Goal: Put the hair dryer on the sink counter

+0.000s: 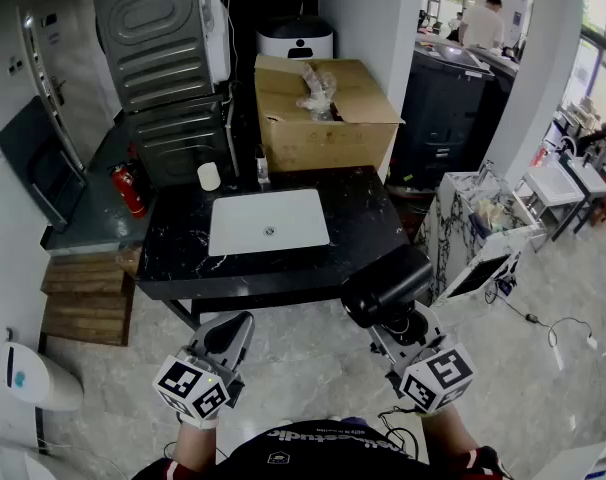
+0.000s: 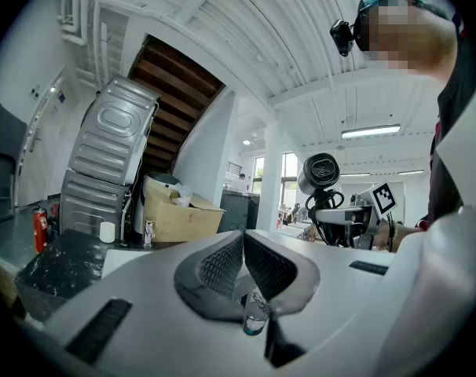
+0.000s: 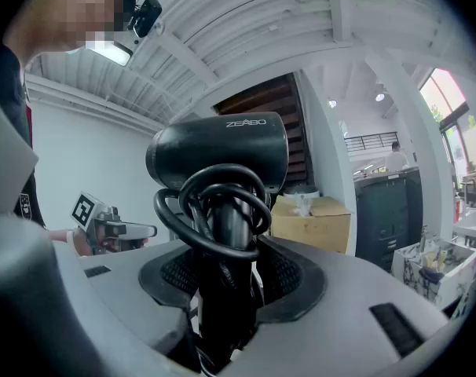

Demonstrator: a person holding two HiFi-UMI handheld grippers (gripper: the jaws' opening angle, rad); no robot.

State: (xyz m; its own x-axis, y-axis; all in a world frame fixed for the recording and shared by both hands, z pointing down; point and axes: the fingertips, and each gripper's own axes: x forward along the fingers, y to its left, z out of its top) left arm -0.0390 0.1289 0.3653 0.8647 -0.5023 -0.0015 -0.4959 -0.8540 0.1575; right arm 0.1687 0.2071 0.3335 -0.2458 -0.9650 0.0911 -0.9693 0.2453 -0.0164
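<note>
In right gripper (image 3: 226,267) jaws: hair dryer (image 3: 218,157) handle

This looks like an open test lab or workshop hall. A freestanding black marble counter (image 1: 173,253) with a white sink (image 1: 283,213) stands as a bathroom mock-up on bare tile. Around it are a cardboard box (image 1: 323,123), a fire extinguisher (image 1: 129,188) and wooden pallets (image 1: 83,303). A person (image 1: 480,23) stands at desks beyond.

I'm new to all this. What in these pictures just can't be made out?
- Hair dryer, lower handle and cord end: right gripper view, hidden inside the right tongs.
- Small bottle behind the sink: head view, too small to identify.
- Cardboard box contents: head view, mostly hidden by its walls.
</note>
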